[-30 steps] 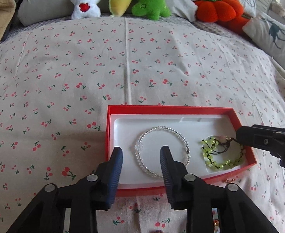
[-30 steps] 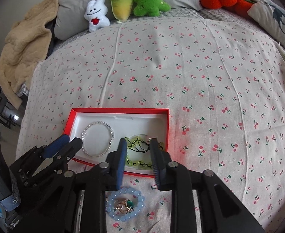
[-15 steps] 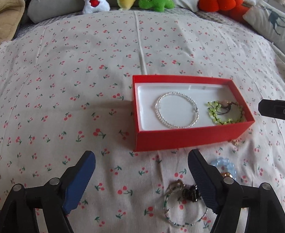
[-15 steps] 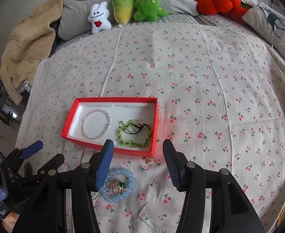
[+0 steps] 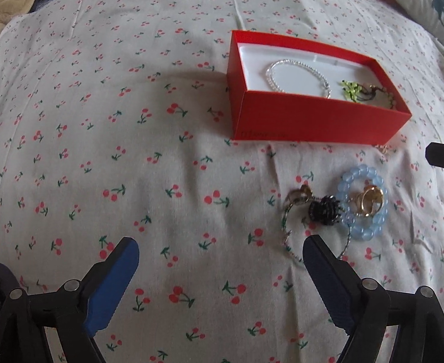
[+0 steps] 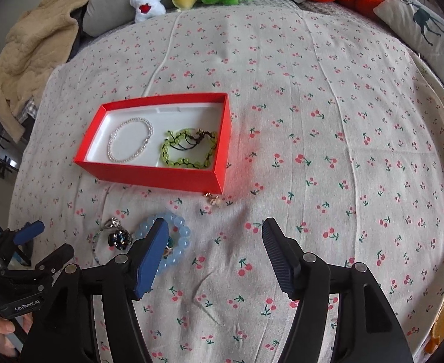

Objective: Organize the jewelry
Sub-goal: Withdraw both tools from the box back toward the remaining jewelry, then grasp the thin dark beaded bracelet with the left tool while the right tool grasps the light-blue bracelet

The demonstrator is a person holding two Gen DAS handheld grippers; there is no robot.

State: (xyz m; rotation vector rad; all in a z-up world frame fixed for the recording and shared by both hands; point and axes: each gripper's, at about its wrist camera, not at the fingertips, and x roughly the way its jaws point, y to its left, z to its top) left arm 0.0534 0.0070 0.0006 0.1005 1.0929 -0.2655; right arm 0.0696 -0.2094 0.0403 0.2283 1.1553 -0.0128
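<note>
Both tools are up off the bed (image 6: 312, 96) with nothing in them: the left hand-held gripper (image 5: 220, 267) hangs with its blue pads spread wide over bare cherry-print sheet, and the right hand-held gripper (image 6: 214, 252) is just as wide apart, its left pad lying in front of the blue bead bracelet (image 6: 179, 242) in its own view. The red box (image 6: 161, 178) already has a clear bead bracelet (image 6: 129, 143) on its left side and a green bead bracelet (image 6: 188, 148) on its right, so to my eye the next step is to fetch one of the loose pieces lying on the sheet in front of it. Those are the blue bracelet with gold rings (image 5: 370, 199) sitting inside its loop, a black claw clip (image 5: 324, 210) touching it, a thin chain (image 5: 288, 227) curling beside the clip, and a small gold charm (image 6: 213, 198) just by the box's near right corner. I would take the blue bracelet first with the right tool, since it is nearest those pads, coming straight down so one pad goes inside the loop and one outside, pinching a single run of beads. The rings inside may get caught or flung, and the clip touches the beads, so a slow lift seems wise. The sheet is soft and will give, so pressing slightly into it should help the pads get under the beads. The charm looks too small for an easy pinch and probably wants care later.
</note>
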